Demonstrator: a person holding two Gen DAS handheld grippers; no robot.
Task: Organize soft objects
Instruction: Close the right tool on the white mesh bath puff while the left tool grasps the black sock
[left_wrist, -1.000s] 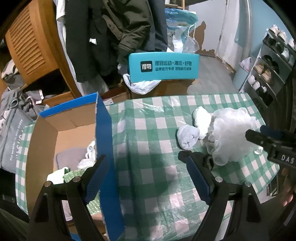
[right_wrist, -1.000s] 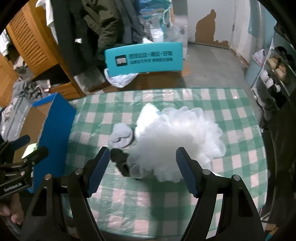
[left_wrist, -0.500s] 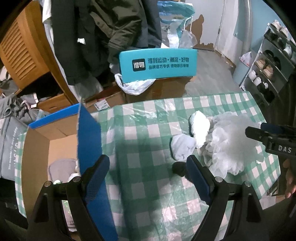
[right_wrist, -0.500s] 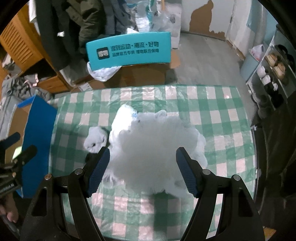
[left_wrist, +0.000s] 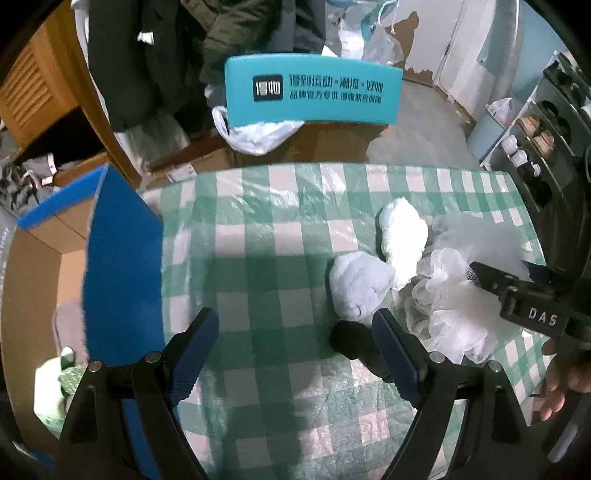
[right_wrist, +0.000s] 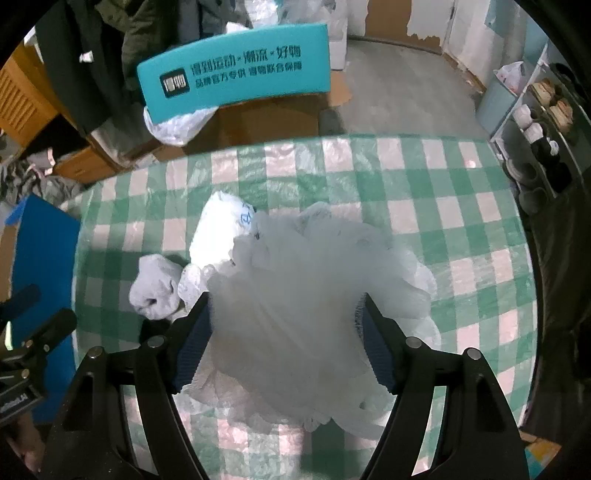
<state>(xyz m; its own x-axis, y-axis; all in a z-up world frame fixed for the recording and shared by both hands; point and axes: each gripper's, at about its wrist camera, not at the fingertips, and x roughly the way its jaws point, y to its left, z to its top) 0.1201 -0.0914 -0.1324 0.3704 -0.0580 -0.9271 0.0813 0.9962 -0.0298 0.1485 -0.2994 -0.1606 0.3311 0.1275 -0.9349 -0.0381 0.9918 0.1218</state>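
Change since a second ago: both grippers have come lower over the table; the white mesh bath pouf (right_wrist: 310, 306), then ahead of the right fingers, now fills the space between them, and the open cardboard box with blue flaps (left_wrist: 122, 266) has slid toward the 9 o'clock edge of the left view.
Right gripper (right_wrist: 284, 336): its jaws are opening, one on either side of the pouf; the mesh bulges against both blue ribbed pads, but I cannot tell whether they press it.
Left gripper (left_wrist: 295, 354): jaws spread wide, nothing between them but checked cloth; a small black lump (left_wrist: 351, 343) lies just beside its right finger.
Pouf: frilly, gauzy, rounded like a cloud, resting on the table toward 3 o'clock in the left view.
Pale grey rolled sock (left_wrist: 360, 286): soft knit ball, touching the pouf's 9 o'clock side.
White crumpled bundle (left_wrist: 402, 236): oblong, wrinkled, with faint blue marks, at 11 o'clock from the pouf and touching it.
Table covering: green-and-white checked plastic tablecloth (left_wrist: 266, 229), glossy and creased.
Box: stands at the table's 9 o'clock end; soft grey and green pieces lie inside.
Beyond the table, 12 o'clock: a teal carton with dark printed characters (left_wrist: 314, 90), dark coats hanging behind it.
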